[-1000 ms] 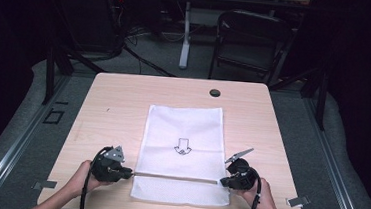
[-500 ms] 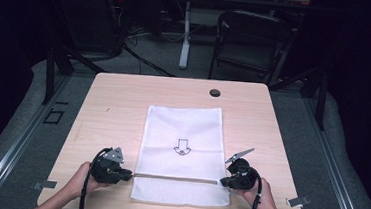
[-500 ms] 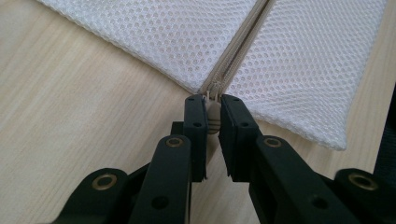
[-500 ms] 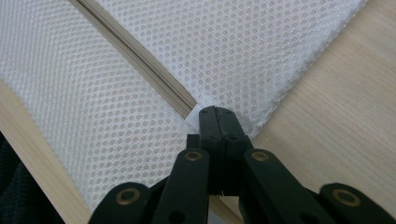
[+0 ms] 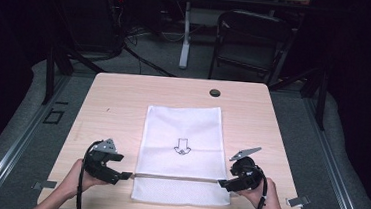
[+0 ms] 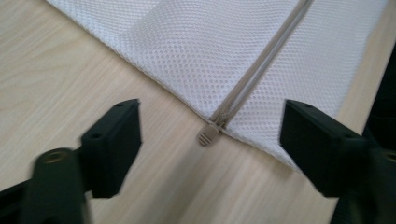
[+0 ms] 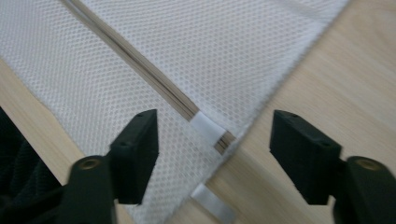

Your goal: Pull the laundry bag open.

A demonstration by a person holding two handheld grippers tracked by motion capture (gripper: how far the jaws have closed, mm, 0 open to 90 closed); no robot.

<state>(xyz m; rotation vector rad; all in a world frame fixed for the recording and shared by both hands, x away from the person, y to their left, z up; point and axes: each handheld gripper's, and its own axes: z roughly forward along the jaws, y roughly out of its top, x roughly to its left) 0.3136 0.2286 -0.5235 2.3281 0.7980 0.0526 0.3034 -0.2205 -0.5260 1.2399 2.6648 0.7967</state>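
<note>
A white mesh bag (image 5: 182,134) with a black arrow mark lies flat on the wooden table (image 5: 118,104). A beige zipper (image 5: 175,178) runs across its near end. My left gripper (image 5: 126,176) is at the zipper's left end. Its jaws have just been opening and stand open above the zipper pull (image 6: 208,134), apart from it. My right gripper (image 5: 221,184) is at the zipper's right end. Its jaws have also just been opening and straddle the white tab (image 7: 205,127) at the zipper end without pressing it.
A small black round cap (image 5: 215,92) sits near the table's far edge. A dark chair (image 5: 251,39) and cables stand beyond the table. Metal clips (image 5: 298,201) stick out at the front corners. Bare wood flanks the bag on both sides.
Both grippers have opened and let go of the zipper's ends. The left gripper has lifted slightly off the table. The bag lies as before.
</note>
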